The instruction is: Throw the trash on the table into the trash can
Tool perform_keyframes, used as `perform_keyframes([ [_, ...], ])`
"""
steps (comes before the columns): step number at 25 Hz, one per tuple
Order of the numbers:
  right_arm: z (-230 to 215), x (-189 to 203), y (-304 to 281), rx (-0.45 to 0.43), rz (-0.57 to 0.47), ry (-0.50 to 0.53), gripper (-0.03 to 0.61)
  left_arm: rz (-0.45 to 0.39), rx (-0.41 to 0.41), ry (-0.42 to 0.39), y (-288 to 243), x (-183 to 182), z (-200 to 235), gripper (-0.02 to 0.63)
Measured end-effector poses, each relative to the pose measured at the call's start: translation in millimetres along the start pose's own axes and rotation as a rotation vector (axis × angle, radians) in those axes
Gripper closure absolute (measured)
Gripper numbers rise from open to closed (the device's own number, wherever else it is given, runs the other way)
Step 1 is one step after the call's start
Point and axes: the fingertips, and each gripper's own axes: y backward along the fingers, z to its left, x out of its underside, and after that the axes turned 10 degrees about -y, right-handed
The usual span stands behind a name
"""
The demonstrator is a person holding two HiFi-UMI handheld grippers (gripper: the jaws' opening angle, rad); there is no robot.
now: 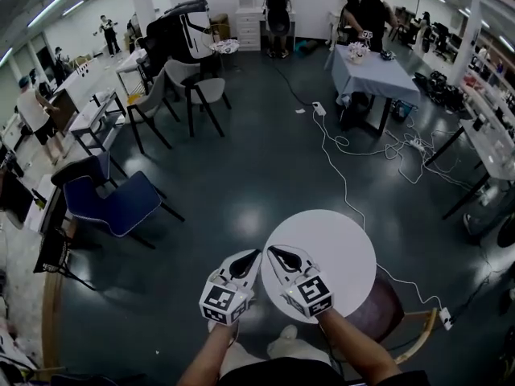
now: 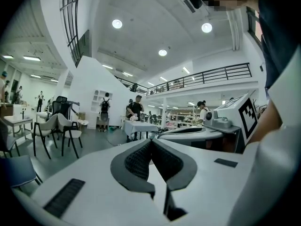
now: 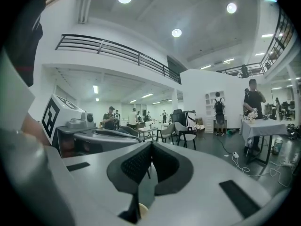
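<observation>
Status: both idle.

Left hand-held gripper (image 1: 256, 254): jaws pressed together, nothing btwn them. Left gripper view (image 2: 150, 144) shows the same. Right hand-held gripper (image 1: 272, 250): also pressed together and empty, confirmed in right gripper view (image 3: 150, 146). The two sit side by side, tips nearly touching, pointing fwd.

The round white worktop (image 1: 334, 248) lies under and to the right of the right hand-held gripper. The left one hangs just off its left edge, over the dark grey floor (image 1: 241, 175).

The worktop looks bare from head view; I can't spot any trash on it. No trash can in any view either. Ahead of both jaws there's just open room w/ chairs and ppl far off.

Judgement: either pre-start or already done, can't tell which. No pick or carry in hand rn.

Next move, if any trash remains: find the trash + can first, then spread the jaws before coming down on the item. Nothing to grab as things lie.
</observation>
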Motion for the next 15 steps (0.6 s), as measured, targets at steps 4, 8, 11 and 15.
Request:
perform_keyframes([
  [4, -15.5, -7.0, 14.1, -0.005, -0.01, 0.017, 0.56, 0.009, 0.002, -0.006, -15.5, -3.6, -13.2, 0.598],
  [8, -29.2, -15.7, 24.5, 0.011, -0.032, 0.014, 0.56, 0.007, 0.025, -0.023, -28.9, -10.9, -24.4, 0.598],
  [11, -27.7, -27.1, 31.2, 0.022, -0.049, 0.01, 0.56, 0.007, 0.037, -0.022, -30.7, -21.0, -27.5, 0.598],
  [15, -17.1, -34.3, 39.5, 0.043, -0.062, 0.009, 0.56, -0.007, 0.06, -0.028, -20.6, -33.9, -34.3, 0.598],
])
